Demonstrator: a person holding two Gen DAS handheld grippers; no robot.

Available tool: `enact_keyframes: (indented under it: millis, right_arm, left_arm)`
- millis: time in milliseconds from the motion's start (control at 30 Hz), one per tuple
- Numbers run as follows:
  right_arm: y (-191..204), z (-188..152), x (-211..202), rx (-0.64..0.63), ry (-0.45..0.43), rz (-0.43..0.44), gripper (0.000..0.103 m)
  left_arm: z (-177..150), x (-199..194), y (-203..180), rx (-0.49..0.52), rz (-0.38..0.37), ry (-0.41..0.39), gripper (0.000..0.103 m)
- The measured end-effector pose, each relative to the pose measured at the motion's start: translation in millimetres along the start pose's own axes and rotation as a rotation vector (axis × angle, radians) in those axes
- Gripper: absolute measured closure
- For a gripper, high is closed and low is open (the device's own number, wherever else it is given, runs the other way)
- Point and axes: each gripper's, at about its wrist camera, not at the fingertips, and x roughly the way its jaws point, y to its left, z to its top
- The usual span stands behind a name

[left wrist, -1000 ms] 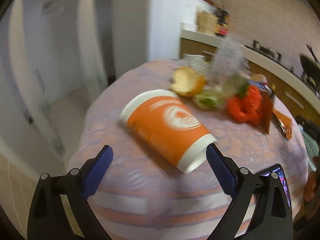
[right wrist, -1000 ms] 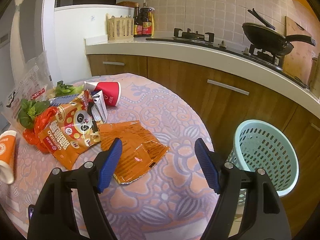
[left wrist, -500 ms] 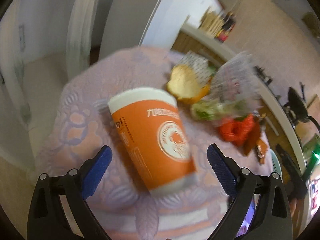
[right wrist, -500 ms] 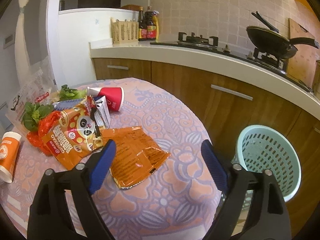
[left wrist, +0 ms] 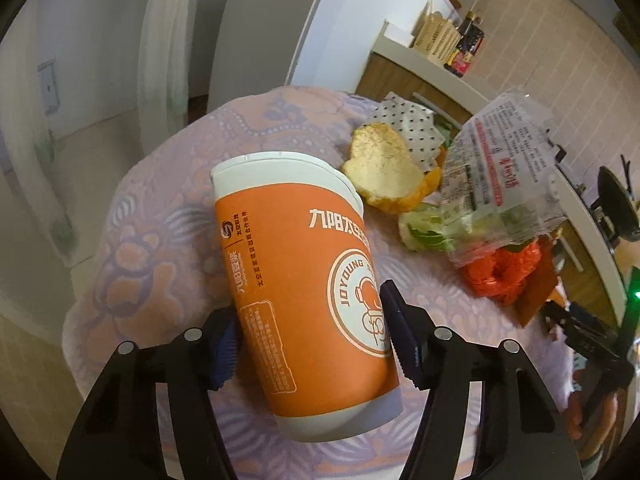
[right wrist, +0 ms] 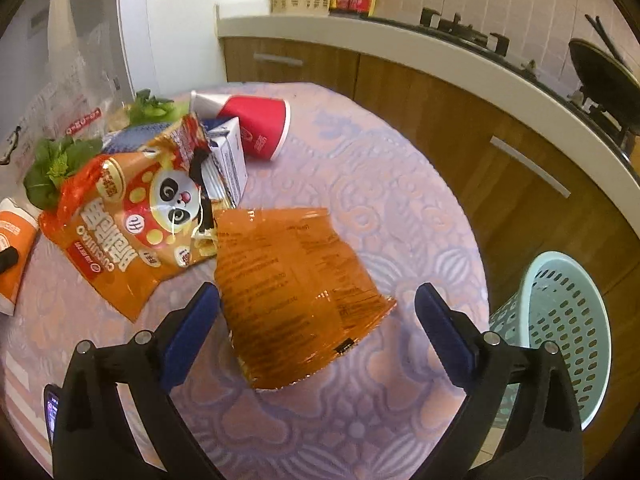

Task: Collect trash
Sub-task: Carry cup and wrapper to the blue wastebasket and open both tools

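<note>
Gripping the orange paper cup, the left tool presses both blue pads on its sides, w/ cup lying on the worktop at its left edge. Behind sit orange peel & a veg bag. Right tool is wide open over an orange wrapper, not touching. Panda snack bag lies left of it, the teal basket beside worktop on the right.

Both tools: black frames, blue ribbed pads, silver screws.

Even, soft indoor light; both views sharp; heavy fisheye bending and dark vignette at the edges.
</note>
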Motion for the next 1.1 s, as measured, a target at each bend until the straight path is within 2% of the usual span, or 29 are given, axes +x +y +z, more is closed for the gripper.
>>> enact_keyframes:
  millis: [167, 233, 267, 300, 367, 400, 567, 667, 833, 900, 1000, 1100]
  right_arm:
    - [-10, 4, 22, 0.049, 0.1, 0.018, 0.01]
    - [-15, 4, 17, 0.062, 0.074, 0.033, 0.026]
    - [-17, 3, 15, 0.059, 0.061, 0.03, 0.041]
    - [-18, 0, 12, 0.055, 0.053, 0.026, 0.05]
    - [-18, -6, 6, 0.052, 0.035, 0.045, 0.064]
    - [-19, -11, 1, 0.055, 0.021, 0.057, 0.067]
    - [-24, -27, -24, 0.084, -0.06, 0.099, 0.072]
    - [-31, -31, -48, 0.097, -0.121, 0.087, 0.072]
    - [-60, -29, -91, 0.15, -0.224, 0.088, 0.073]
    - [-79, -31, -105, 0.184, -0.255, 0.082, 0.073]
    - [-114, -38, -120, 0.246, -0.28, 0.046, 0.073]
    - [-154, -52, -127, 0.318, -0.276, -0.031, 0.073]
  left_arm:
    - [-3, -12, -8, 0.039, -0.028, -0.023, 0.042]
    - [-4, -22, -17, 0.067, -0.029, -0.05, 0.042]
    - [-4, -27, -21, 0.081, -0.031, -0.065, 0.042]
    - [-5, -32, -24, 0.091, -0.032, -0.076, 0.042]
    - [-6, -44, -34, 0.117, -0.035, -0.104, 0.042]
    - [-5, -47, -36, 0.126, -0.037, -0.115, 0.042]
    - [-3, -71, -64, 0.199, -0.051, -0.18, 0.042]
    - [-2, -83, -81, 0.227, -0.08, -0.203, 0.042]
    - [2, -106, -135, 0.333, -0.124, -0.269, 0.042]
    - [2, -111, -170, 0.408, -0.151, -0.289, 0.042]
    - [1, -110, -219, 0.498, -0.225, -0.265, 0.042]
    - [-2, -96, -274, 0.583, -0.326, -0.195, 0.042]
